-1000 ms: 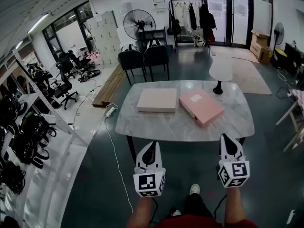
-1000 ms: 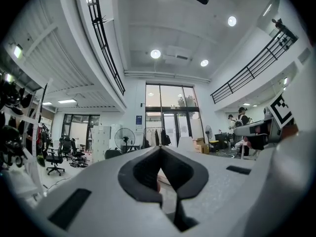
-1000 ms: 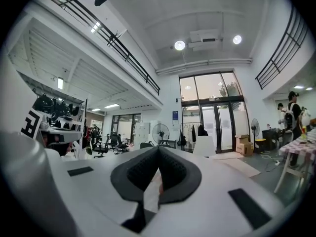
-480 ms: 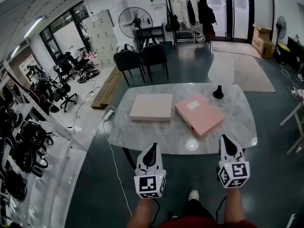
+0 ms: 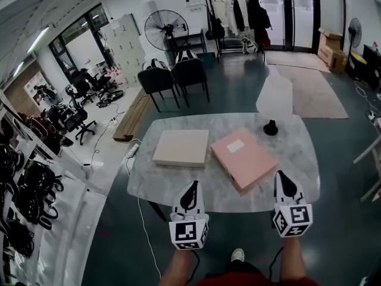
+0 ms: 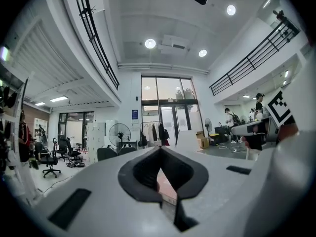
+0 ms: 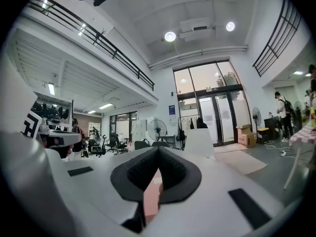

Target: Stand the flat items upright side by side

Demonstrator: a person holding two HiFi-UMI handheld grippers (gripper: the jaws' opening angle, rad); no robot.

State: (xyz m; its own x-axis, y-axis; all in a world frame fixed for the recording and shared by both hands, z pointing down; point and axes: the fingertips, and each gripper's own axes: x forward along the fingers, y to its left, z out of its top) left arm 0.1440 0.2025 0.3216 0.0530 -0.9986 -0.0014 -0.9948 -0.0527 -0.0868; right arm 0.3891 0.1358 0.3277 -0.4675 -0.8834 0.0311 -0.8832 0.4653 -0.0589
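Compared with a second ago, the marble table [image 5: 149,182] stands nearer in the head view, and both grippers, then short of its near edge, now show over that edge; the person has closed in on the work.

Left gripper [image 5: 191,184] and right gripper [image 5: 280,175] are held level, side by side and well apart. In each gripper view the jaws meet at their tips with nothing clamped between them (left gripper [image 6: 159,153], right gripper [image 7: 158,150]); both are clenched and empty.

The two flat items lie on their broad faces near the middle of the table. The beige flat box [image 5: 181,148] is at left, roughly square to the table edge. The pink binder [image 5: 243,158], with a pale label on its cover, is at right, turned askew so that one corner points toward the right gripper. They lie just beside each other, almost touching at one corner. A table lamp [image 5: 274,98] with a white shade stands behind the binder.

Step in hand, as judged: the approach; neither item has been touched and neither yet stands.

Next move, as judged: the jaws must part before any grasp. One gripper then takes an item by a near edge and tips it onto that edge, while the other steadies it. The lamp leaves limited room behind the binder.
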